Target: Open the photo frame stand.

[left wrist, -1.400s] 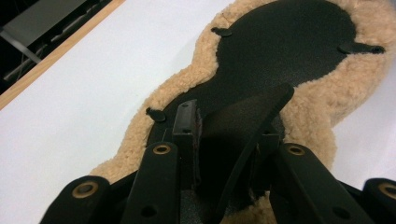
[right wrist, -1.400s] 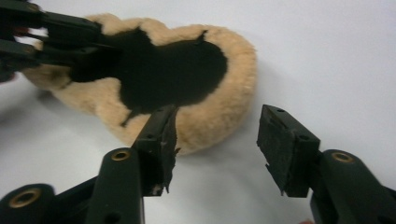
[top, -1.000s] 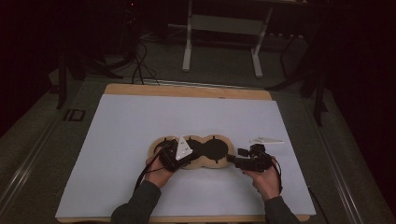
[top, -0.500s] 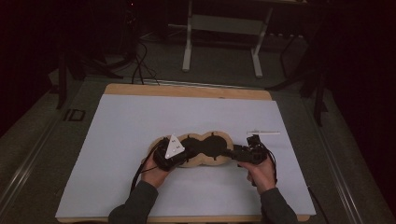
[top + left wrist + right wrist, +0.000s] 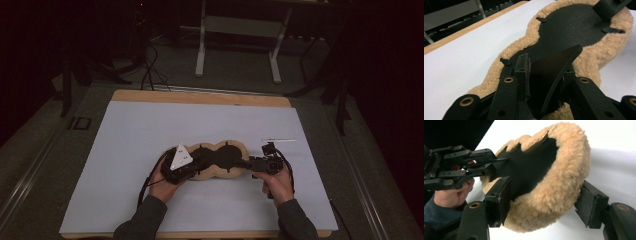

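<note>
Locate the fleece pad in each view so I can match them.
High view: fleece pad lies centre, on the white sheet, between both grippers.
Left gripper view: pad runs from bottom centre to top right.
Right gripper view: pad at centre.
Shared landmark: the white sheet under it.

White table sheet (image 5: 125,150) lies open left, behind and in front; a thin pale stick (image 5: 279,140) obstructs the right-rear approach.
</note>
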The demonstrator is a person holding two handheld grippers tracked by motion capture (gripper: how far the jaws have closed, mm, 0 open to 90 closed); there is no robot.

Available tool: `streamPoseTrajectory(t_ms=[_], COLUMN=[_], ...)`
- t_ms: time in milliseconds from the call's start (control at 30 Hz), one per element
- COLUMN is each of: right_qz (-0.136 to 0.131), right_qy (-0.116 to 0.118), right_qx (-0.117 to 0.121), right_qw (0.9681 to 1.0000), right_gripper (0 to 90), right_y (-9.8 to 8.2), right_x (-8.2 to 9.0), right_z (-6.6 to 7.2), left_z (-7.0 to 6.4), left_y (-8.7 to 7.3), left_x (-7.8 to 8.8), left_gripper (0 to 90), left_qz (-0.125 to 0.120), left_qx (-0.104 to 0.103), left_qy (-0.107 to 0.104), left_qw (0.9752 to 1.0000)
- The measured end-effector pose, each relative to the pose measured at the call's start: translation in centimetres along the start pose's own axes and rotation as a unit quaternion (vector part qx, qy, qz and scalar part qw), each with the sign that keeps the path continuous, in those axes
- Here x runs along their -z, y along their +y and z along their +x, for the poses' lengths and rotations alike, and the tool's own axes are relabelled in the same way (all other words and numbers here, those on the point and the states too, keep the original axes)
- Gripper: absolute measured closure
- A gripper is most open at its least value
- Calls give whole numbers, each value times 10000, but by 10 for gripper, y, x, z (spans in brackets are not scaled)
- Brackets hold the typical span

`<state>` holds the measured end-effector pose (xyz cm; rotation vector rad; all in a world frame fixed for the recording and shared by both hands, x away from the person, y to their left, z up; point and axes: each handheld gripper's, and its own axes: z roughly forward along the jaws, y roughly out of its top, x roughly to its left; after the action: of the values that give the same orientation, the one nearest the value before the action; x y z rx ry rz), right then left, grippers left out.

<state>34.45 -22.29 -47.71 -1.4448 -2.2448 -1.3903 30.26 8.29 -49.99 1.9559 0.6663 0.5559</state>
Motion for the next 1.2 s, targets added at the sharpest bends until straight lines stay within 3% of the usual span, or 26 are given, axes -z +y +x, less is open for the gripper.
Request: streamPoseTrajectory(t_ms=[233, 733, 967, 1200], right_qz=[5, -8, -1, 1], right_qy=[98, 266, 274, 249], right_qx=[-60, -80, -18, 90], right_qw=[9999, 9996, 9996, 9996], right_gripper=[400, 520, 568, 596], right_y=[2, 3, 4, 5], right_x=[4, 7, 7, 9], right_z=[2, 4, 6, 8], left_z=[0, -6, -6, -6], left_y=[-2, -3, -8, -16], left_x=[4, 15, 17, 28], left_gripper=[661, 501, 389, 361], left_qz=[-9, 450, 627, 768], left_qx=[91, -17, 187, 262], left_qy=[-66, 133, -20, -262], left_qw=[9999, 9989, 9979, 9964])
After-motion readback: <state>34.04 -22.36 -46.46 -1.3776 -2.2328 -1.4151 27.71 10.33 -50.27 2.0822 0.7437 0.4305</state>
